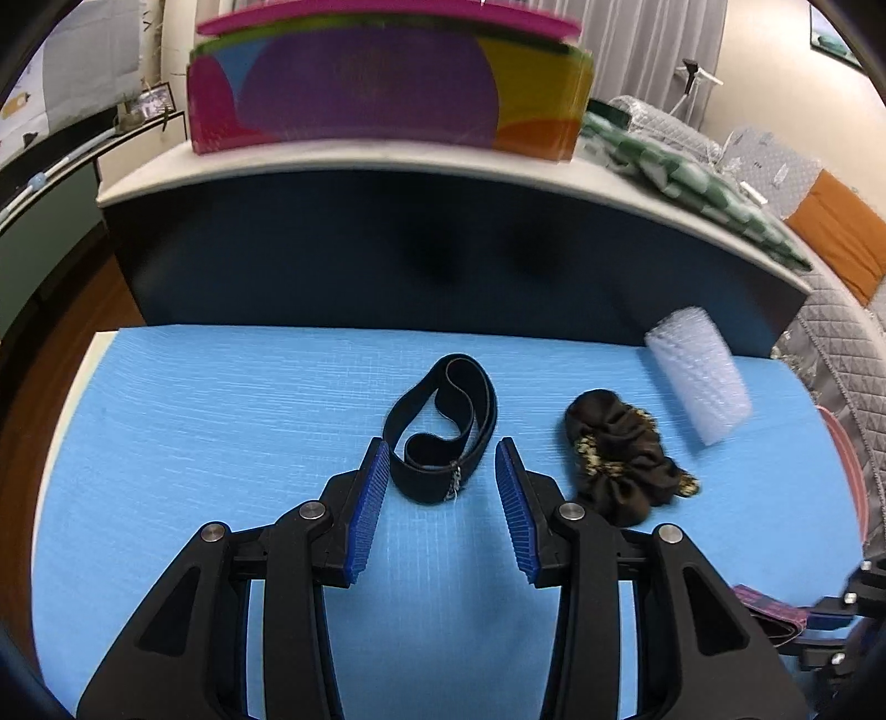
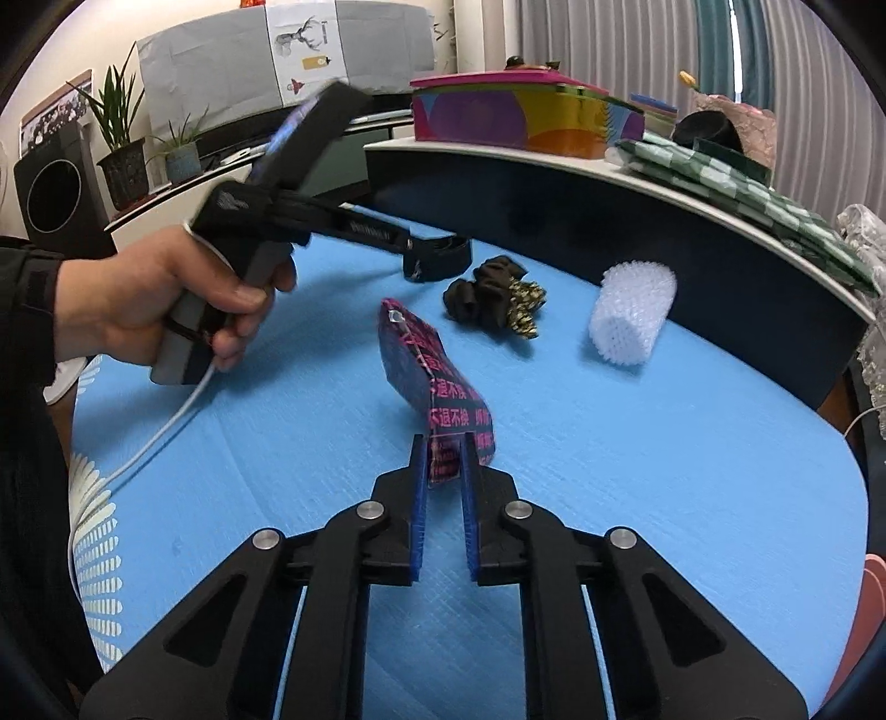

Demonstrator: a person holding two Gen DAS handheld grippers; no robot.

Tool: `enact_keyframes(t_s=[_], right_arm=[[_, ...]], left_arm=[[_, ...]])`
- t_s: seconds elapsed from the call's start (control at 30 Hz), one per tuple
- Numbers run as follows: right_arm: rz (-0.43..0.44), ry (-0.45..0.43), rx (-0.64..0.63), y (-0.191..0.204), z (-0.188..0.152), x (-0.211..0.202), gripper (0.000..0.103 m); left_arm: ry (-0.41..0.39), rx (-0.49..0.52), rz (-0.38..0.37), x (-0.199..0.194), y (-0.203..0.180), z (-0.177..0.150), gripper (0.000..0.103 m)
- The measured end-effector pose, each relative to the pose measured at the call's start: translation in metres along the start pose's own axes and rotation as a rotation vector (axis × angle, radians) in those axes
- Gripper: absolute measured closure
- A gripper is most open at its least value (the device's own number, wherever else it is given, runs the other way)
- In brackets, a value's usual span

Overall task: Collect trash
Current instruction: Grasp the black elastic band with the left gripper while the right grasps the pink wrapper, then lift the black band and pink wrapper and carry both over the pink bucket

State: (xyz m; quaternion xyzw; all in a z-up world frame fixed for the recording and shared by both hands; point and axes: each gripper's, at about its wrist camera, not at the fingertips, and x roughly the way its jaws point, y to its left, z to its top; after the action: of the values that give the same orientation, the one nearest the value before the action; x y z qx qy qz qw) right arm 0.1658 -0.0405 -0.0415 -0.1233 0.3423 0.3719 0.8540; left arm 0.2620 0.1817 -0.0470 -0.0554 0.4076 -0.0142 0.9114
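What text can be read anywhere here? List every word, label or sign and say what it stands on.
"退不换" and below it "不退不换": pink print on the dark, pink-patterned plastic wrapper pinched in the right tongs.
More pink characters on the wrapper's right edge: cut off, unreadable.
White lettering on the arm of the black left gripper handle: blurred, unreadable.
White poster with a deer drawing: no legible words.
Left wrist view: no readable text.

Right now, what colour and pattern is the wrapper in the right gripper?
The wrapper is dark navy with pink printed characters, clearest in the right wrist view.
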Motion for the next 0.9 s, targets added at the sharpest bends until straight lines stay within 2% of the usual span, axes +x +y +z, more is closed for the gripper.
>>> enact_keyframes(t_s=[0.17,0.2,0.23,0.4,0.63,0.9], right_arm=[[-0.050,-0.012,0.060,-0.021,0.000,-0.007,0.092],[-0.057,-0.012,0.077,-0.026,0.000,-0.008,0.092],[-0.067,-0.011,0.098,-0.031,-0.001,-0.009,0.092],[-0.151,-0.006,0.213,-0.061,-0.005,-0.016,0.092],[-0.254,-0.045,0.322,-0.087,-0.008,-0.045,0.092],[-0.322,-0.112,0.383,-0.096,-0.009,-0.091,0.092]], left_arm=[[0.019,-0.006,0.028,0.011,-0.001,0.001,0.062],[0.023,-0.003,0.035,0.013,-0.002,0.001,0.066],[0.023,0.001,0.039,0.013,-0.004,0.002,0.076],[0.038,0.007,0.069,0.008,-0.011,0.005,0.083],[0.001,0.014,0.074,-0.029,-0.028,0.008,0.083],[-0.037,0.055,0.046,-0.078,-0.058,0.002,0.083]])
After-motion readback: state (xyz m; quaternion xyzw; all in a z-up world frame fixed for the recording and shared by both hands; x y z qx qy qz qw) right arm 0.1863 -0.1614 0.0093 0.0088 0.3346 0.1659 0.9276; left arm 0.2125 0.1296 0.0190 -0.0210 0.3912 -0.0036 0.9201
